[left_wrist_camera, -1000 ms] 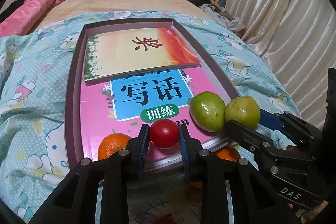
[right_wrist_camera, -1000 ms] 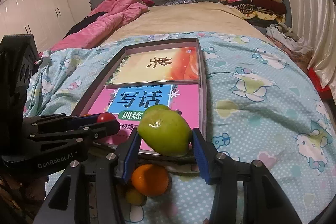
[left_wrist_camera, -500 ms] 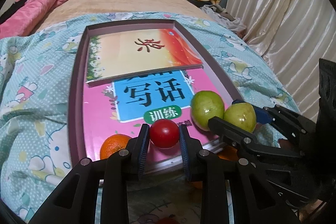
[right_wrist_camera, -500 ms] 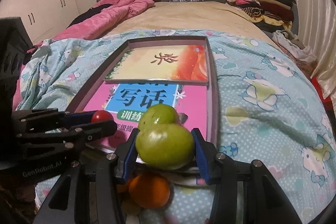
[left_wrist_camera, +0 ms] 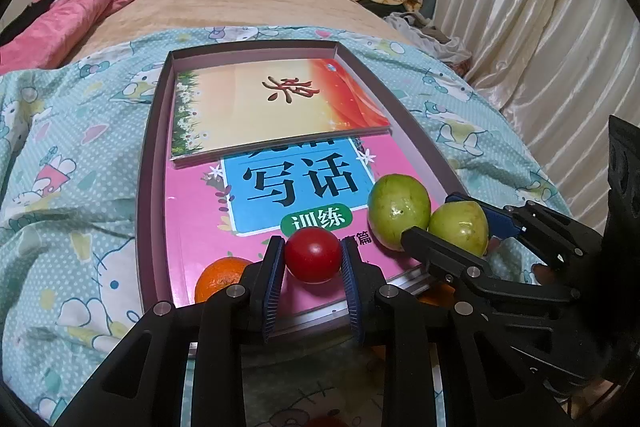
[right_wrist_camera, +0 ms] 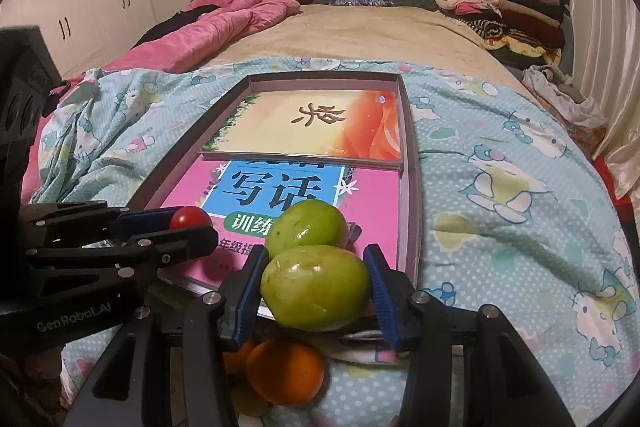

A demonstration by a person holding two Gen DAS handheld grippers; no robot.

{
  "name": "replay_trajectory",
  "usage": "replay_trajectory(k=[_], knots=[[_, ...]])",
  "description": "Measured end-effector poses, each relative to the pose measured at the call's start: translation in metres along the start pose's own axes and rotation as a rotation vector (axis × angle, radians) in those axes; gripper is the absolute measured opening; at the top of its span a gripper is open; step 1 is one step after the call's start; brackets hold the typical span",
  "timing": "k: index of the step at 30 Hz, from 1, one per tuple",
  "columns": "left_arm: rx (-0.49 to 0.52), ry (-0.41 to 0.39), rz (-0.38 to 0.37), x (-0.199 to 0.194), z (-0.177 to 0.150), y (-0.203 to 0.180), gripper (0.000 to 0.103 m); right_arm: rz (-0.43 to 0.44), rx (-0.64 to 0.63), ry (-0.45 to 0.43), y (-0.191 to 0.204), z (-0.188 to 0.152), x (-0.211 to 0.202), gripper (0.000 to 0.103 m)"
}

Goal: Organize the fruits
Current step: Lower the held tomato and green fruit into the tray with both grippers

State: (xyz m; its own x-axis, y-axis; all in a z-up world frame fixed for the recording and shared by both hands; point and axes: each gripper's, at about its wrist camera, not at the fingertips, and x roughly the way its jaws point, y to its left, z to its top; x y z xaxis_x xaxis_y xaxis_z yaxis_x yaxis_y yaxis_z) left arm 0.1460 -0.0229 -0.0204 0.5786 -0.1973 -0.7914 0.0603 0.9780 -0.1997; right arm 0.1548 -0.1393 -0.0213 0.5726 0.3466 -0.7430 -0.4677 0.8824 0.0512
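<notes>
Left gripper [left_wrist_camera: 313, 259] clamped on red tomato [left_wrist_camera: 313, 254], right gripper [right_wrist_camera: 316, 287] clamped on green fruit [right_wrist_camera: 315, 287] touching second green fruit [right_wrist_camera: 307, 223] just ahead of fingertips; risk: release nudges both, rolling off pink book [right_wrist_camera: 376, 215].

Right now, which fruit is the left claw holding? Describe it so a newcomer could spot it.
Find the shallow box on the cartoon-print quilt, then the pink workbook inside. At its near edge, the left claw grips a small glossy red tomato, the only red fruit between the orange and two green ones.
</notes>
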Motion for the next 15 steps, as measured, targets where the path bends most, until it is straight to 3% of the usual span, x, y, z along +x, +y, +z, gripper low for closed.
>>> replay_trajectory(k=[15], knots=[[-0.008,-0.002,-0.005,0.000,0.000,0.000,0.029,-0.036,0.025,-0.010,-0.010,-0.001,-0.007,0.050]])
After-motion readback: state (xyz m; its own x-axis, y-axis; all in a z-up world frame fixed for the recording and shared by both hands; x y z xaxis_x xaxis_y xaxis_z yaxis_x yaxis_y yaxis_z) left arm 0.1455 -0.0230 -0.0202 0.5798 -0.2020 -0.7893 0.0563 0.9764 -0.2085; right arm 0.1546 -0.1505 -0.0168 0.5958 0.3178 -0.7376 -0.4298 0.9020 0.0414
